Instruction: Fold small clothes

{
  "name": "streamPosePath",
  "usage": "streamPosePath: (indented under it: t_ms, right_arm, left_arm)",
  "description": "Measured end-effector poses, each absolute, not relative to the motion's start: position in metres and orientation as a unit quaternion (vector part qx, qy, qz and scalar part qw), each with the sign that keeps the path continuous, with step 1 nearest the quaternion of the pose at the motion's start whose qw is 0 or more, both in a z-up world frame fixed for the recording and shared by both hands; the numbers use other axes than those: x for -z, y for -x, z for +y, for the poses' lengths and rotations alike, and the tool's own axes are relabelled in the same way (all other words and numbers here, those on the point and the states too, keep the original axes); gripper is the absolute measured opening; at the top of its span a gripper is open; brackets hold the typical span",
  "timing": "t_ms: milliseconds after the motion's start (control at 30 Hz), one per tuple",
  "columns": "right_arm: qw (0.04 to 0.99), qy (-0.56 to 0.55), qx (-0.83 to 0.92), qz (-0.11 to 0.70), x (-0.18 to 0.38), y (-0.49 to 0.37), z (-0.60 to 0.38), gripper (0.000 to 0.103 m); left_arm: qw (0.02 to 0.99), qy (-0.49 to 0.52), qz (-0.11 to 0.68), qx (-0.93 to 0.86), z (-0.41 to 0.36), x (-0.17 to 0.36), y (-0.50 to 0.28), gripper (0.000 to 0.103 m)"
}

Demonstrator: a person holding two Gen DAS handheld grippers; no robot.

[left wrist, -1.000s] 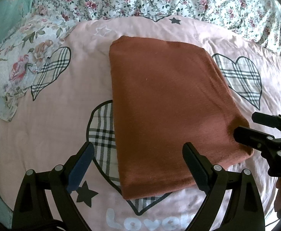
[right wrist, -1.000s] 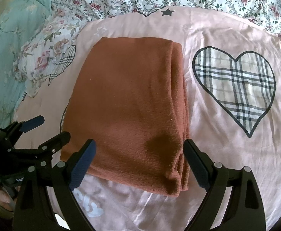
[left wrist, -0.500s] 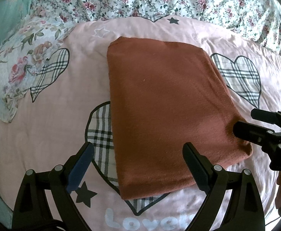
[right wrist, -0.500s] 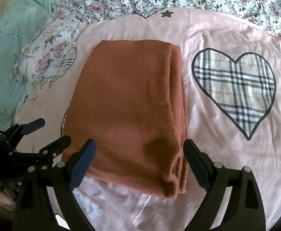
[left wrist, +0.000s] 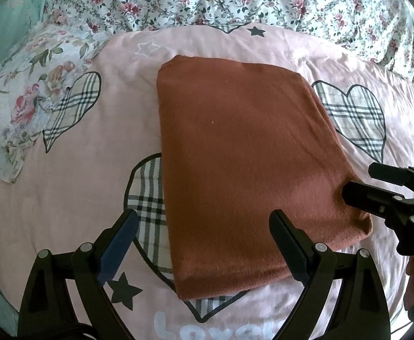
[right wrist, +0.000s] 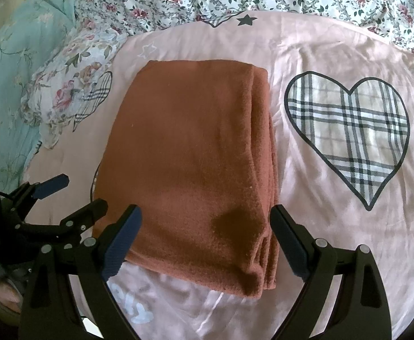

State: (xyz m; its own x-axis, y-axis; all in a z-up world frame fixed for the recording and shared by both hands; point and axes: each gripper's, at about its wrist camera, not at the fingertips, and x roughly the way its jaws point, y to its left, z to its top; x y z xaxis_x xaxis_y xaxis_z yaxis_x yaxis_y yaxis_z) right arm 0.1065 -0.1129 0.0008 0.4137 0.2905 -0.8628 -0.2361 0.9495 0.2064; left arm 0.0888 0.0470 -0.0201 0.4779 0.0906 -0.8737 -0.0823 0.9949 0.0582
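Left wrist: left gripper [left wrist: 204, 243] fingers spread wide, empty, above the folded rust garment [left wrist: 243, 167] on the bed [left wrist: 74, 187].

Right wrist: right gripper [right wrist: 207, 240] likewise wide, empty. Soft, light knit; grip near stacked edges [right wrist: 266, 257].

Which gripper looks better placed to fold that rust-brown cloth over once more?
Probably the right gripper: its open jaws straddle the near corner of the folded rust-brown cloth, beside the stacked layer edges. The left gripper, also open, frames the opposite near corner, so it's close.
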Motion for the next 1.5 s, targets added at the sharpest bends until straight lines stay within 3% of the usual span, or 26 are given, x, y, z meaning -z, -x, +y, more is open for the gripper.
streamPosePath:
  t_ms: [1500]
  right_arm:
    - [0.840,-0.047,-0.169,0.513,-0.004,-0.124,-0.121,0.092]
  left_arm:
    - [0.864,-0.016,0.500,-0.065,0.049,0.016,-0.102,0.094]
